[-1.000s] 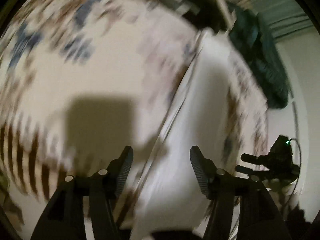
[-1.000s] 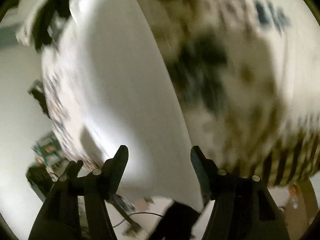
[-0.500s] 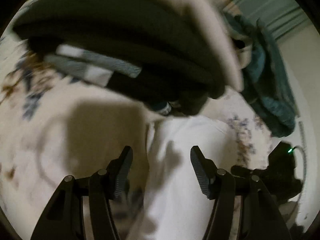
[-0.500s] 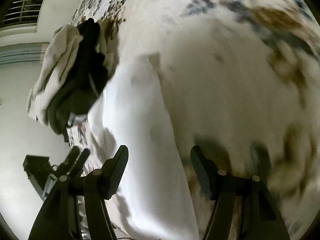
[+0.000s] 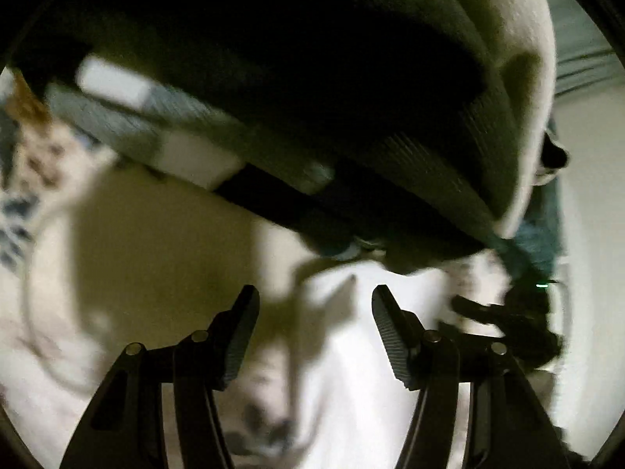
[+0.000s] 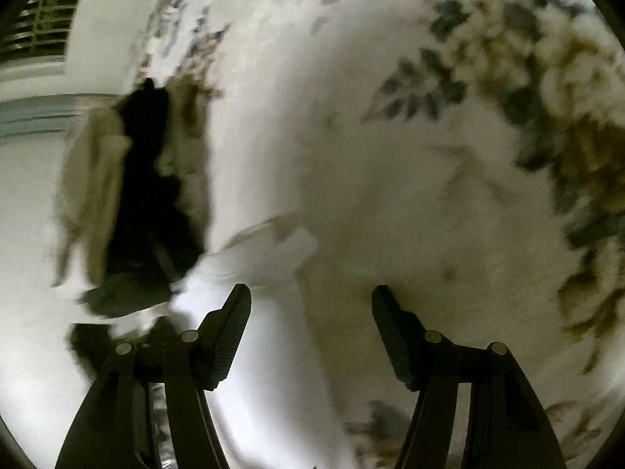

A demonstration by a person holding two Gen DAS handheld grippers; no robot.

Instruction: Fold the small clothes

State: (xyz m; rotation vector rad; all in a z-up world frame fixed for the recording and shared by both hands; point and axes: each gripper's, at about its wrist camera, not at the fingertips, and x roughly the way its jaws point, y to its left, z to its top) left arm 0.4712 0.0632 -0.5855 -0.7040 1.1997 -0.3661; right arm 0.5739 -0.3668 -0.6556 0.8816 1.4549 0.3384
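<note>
A white garment [image 5: 363, 351] lies flat on a floral bedsheet [image 5: 129, 242]. My left gripper [image 5: 315, 305] is open and empty just above its near end, close to a stack of dark and cream folded clothes [image 5: 351, 117] that fills the top of the left wrist view. My right gripper [image 6: 310, 305] is open and empty above the same white garment [image 6: 258, 351], whose corner [image 6: 300, 246] lies ahead of it. The right gripper [image 5: 508, 316] shows at the right of the left wrist view.
The dark and cream clothes pile [image 6: 129, 203] sits at the left in the right wrist view. A teal garment [image 5: 543, 234] lies behind the stack. The floral sheet [image 6: 508, 136] spreads to the right. A wall and a window [image 6: 39, 19] lie beyond.
Both grippers have moved forward along the white garment toward the clothes stack, which now looms much larger in the left wrist view. Both stayed open.
</note>
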